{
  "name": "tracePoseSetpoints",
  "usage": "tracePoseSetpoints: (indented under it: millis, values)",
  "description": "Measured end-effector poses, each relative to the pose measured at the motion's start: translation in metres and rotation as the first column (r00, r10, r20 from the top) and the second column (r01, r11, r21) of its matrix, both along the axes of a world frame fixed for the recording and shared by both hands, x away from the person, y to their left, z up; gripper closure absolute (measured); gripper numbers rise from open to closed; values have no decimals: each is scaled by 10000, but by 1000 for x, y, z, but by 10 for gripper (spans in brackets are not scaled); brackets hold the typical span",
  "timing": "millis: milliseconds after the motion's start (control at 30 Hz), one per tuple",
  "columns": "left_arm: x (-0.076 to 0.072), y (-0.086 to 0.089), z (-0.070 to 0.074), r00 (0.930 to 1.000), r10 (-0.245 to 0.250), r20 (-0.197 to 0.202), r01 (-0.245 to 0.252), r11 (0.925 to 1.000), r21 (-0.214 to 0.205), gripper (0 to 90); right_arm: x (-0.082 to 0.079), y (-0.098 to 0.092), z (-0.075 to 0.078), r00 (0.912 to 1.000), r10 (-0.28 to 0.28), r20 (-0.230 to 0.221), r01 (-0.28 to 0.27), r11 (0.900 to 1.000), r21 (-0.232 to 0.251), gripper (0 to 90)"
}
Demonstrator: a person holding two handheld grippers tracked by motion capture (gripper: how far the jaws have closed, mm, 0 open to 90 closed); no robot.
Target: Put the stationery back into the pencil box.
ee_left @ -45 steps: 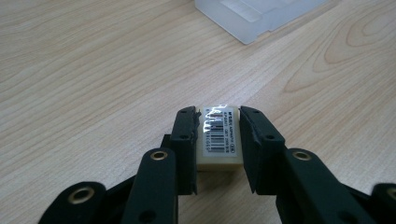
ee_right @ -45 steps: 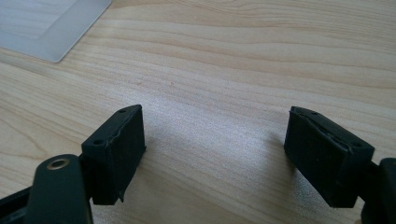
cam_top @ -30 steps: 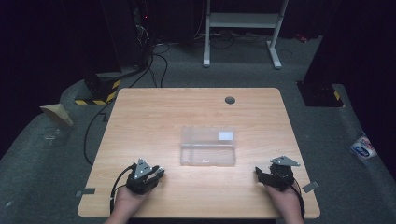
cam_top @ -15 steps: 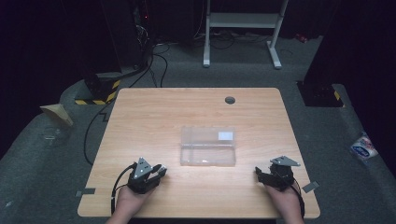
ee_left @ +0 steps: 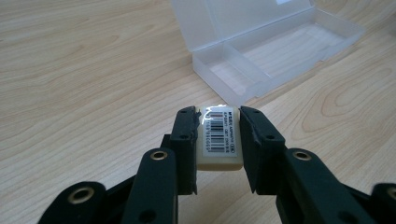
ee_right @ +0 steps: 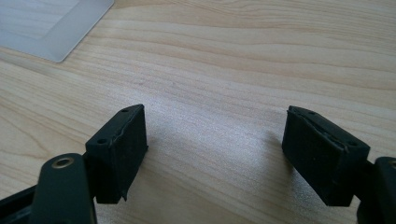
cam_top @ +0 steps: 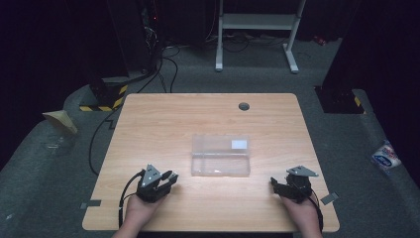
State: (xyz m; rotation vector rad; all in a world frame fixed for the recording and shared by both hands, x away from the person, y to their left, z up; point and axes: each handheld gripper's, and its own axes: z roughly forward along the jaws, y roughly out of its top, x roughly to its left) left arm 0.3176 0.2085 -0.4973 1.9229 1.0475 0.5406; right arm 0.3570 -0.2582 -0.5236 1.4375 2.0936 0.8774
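I couldn't read the tiny print on the small white barcode-labelled eraser point(ee_left: 219, 140); black jaws hid its sides.

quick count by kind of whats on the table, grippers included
grippers: 2, left gripper and right gripper
erasers: 1, white eraser with a barcode label, clamped in the left gripper
boxes: 1, clear plastic box, lid open
total: 4
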Motion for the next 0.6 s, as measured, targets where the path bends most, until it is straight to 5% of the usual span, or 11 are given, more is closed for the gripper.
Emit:
tracePoseSetpoints:
  millis: [600]
  values:
    - [10,-18,3,9996,-207,208,209,9997,-126,677,0,0,0,10000,5,2,-5,10000,-4,217]
